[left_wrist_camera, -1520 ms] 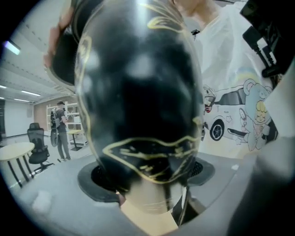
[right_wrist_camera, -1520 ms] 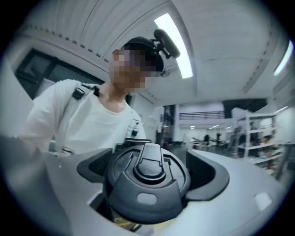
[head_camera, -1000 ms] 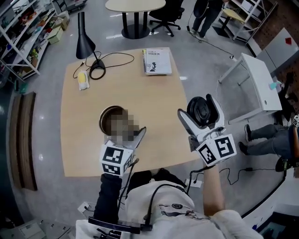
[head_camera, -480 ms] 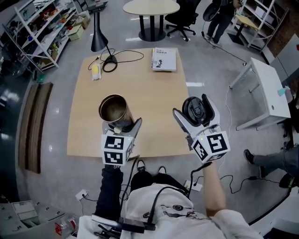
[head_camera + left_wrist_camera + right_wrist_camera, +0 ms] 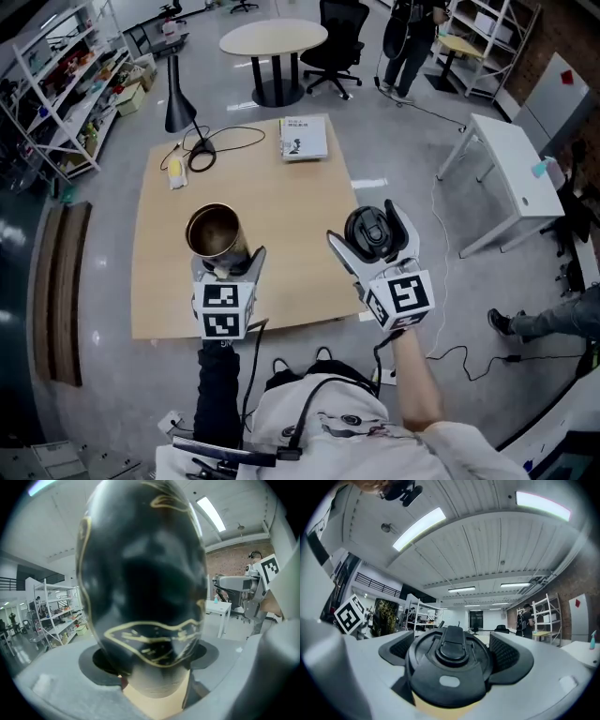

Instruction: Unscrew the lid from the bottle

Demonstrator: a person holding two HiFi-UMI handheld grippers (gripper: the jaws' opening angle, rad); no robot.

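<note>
The left claw (image 5: 228, 265) is clamped on the dark, gold-patterned cylindrical bottle (image 5: 214, 232), open-mouthed above the pale wooden table (image 5: 291, 206); the right claw (image 5: 372, 234) grips the round black plastic lid (image 5: 367, 228), already off, at the table's right edge; a slackened squeeze could drop it floorward.

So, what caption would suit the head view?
Unscrewed: left gripper holds the open bottle, right gripper holds its black lid.

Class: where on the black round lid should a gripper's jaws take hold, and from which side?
By its rim, jaws on opposite edges, coming in edge-on: the black round lid is a shallow disc with an even round edge. The right gripper holds it so.
</note>
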